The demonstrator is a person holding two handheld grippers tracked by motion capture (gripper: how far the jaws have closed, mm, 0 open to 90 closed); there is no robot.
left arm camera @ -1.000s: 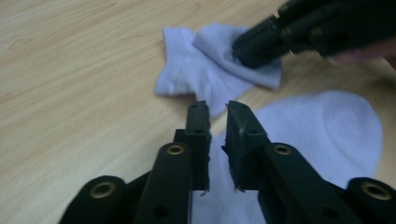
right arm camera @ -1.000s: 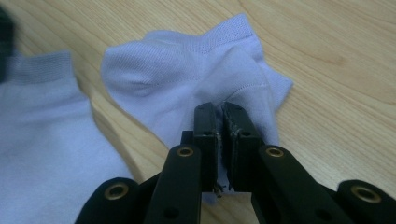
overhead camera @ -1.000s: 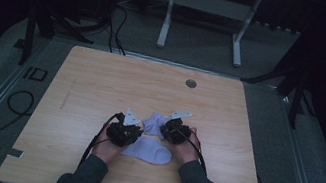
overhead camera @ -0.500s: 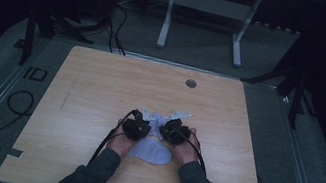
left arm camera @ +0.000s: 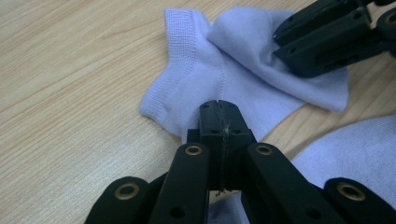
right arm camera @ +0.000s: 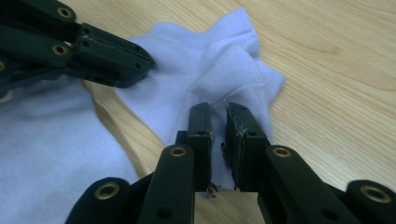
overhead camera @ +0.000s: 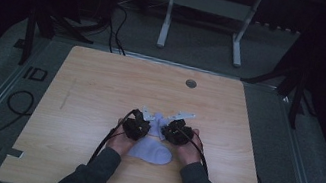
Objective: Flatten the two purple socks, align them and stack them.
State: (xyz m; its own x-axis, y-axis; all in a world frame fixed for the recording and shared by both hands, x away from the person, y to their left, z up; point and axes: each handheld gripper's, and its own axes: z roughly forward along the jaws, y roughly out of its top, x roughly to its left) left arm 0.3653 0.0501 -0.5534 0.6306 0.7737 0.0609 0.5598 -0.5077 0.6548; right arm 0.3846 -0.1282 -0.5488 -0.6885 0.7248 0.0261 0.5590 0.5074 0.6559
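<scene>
High view, socks (overhead camera: 154, 146) mid-table, bare wood (overhead camera: 101, 85) around

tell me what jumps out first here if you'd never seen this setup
Two pale lilac socks at the near middle of the wooden table: one sock lies spread ahead of both grippers, a second sock nearer the person. The left gripper has its jaws shut right at the first sock's edge, though whether it pinches cloth is unclear. The right gripper stands slightly open over that sock.
</scene>
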